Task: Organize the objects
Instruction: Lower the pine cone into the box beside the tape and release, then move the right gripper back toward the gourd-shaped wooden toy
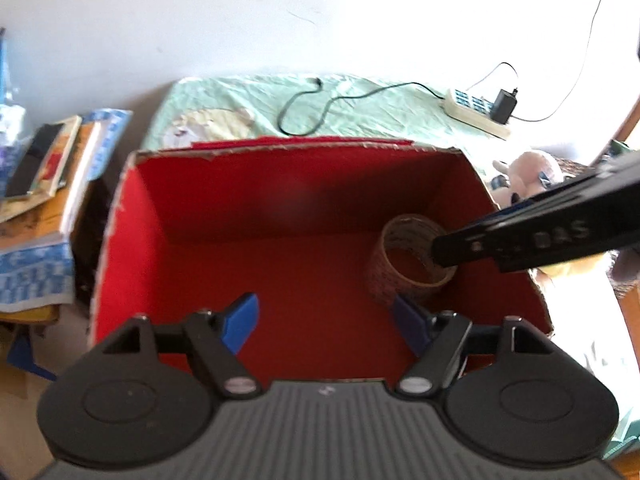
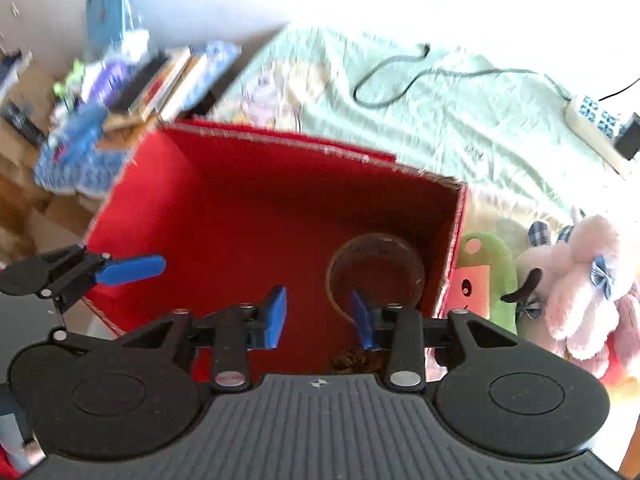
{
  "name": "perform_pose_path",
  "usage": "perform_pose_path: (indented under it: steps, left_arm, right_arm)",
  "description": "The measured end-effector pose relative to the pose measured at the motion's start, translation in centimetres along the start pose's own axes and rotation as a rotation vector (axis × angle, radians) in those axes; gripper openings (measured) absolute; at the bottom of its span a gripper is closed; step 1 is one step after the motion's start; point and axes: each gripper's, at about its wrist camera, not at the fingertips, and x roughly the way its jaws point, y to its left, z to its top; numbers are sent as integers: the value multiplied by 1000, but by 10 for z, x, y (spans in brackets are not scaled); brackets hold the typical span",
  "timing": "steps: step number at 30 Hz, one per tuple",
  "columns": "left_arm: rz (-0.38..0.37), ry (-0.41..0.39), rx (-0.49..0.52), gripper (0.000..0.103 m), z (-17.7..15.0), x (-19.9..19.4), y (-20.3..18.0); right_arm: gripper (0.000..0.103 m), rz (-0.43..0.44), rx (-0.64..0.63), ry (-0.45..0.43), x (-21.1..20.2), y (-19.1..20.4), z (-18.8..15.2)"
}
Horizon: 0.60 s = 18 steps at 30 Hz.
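Red cardboard box [image 1: 280,240] fills centre of both my views. Tape roll [image 1: 408,260] sits inside, lower right of box floor. My left gripper [image 1: 326,322] spread wide, empty. My right gripper [image 2: 320,316] also spread, nothing clasped, hovering over roll.

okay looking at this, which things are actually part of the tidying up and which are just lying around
Part of the job:
open red cardboard box
brown roll of packing tape inside the box
pink plush toy and green plush toy beside the box, probably next
left gripper and right gripper, both open

Just lying about:
white power strip with black adapter
black cable
stack of books
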Motion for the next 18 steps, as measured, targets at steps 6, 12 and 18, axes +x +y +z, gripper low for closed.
perform_pose_path:
  steps: [6, 12, 18]
  left_arm:
    - [85, -38, 11, 82, -8, -22, -20]
    - [158, -40, -23, 85, -16, -38, -36]
    - [241, -50, -36, 87, -32, -54, -48]
  right_arm:
    - [41, 9, 10, -132, -34, -17, 17]
    - [43, 26, 31, -214, -51, -18, 20]
    - [56, 42, 85, -285, -60, -25, -1]
